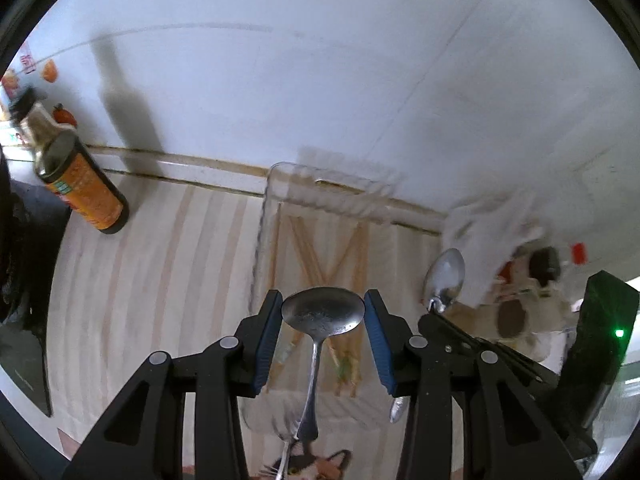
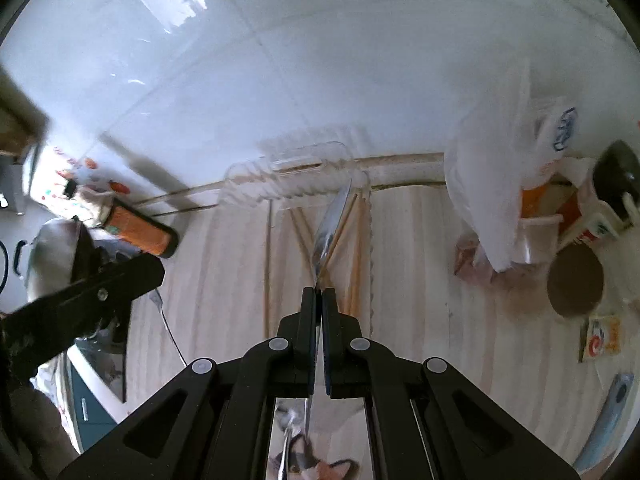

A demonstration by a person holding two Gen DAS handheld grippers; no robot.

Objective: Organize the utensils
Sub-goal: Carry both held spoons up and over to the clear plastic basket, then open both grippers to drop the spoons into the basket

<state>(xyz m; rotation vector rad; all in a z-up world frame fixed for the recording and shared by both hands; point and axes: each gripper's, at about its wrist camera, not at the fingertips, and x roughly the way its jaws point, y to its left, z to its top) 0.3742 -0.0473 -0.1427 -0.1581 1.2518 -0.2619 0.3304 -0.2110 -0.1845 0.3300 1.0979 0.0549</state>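
The white tiled wall (image 1: 304,80) fills the far side ahead of both grippers, meeting the pale striped wooden counter (image 1: 160,264) along a stained seam. On the counter, straight ahead of both tools, sits a clear plastic tray (image 1: 276,184) holding wooden chopsticks (image 1: 308,252) that lie crossed, their long axes running roughly away from the grippers toward the wall. The tray's near edge lies just under the left gripper's fingertips; its far rim stands close to the wall.

An orange-labelled bottle (image 1: 86,184) stands well off to the left of the tray, with bare counter between them. A white plastic bag (image 2: 492,184) and cluttered packages crowd the right side, near the tray's right edge.

The left gripper (image 1: 323,312) has its blue pads spread, and a spoon (image 1: 323,312) sits between them, bowl forward, handle running back toward the camera; whether the pads touch the bowl's edges cannot be told. The right gripper (image 2: 319,292) is clenched on a second spoon (image 2: 330,228), seen edge-on, its bowl pointing forward and slightly right over the chopsticks, handle passing back between the closed fingers. From the left wrist view that second spoon's bowl (image 1: 445,280) stands up just to the right of the left gripper.

Below both tools, a fork (image 1: 286,444) lies above a cat picture (image 1: 316,466).
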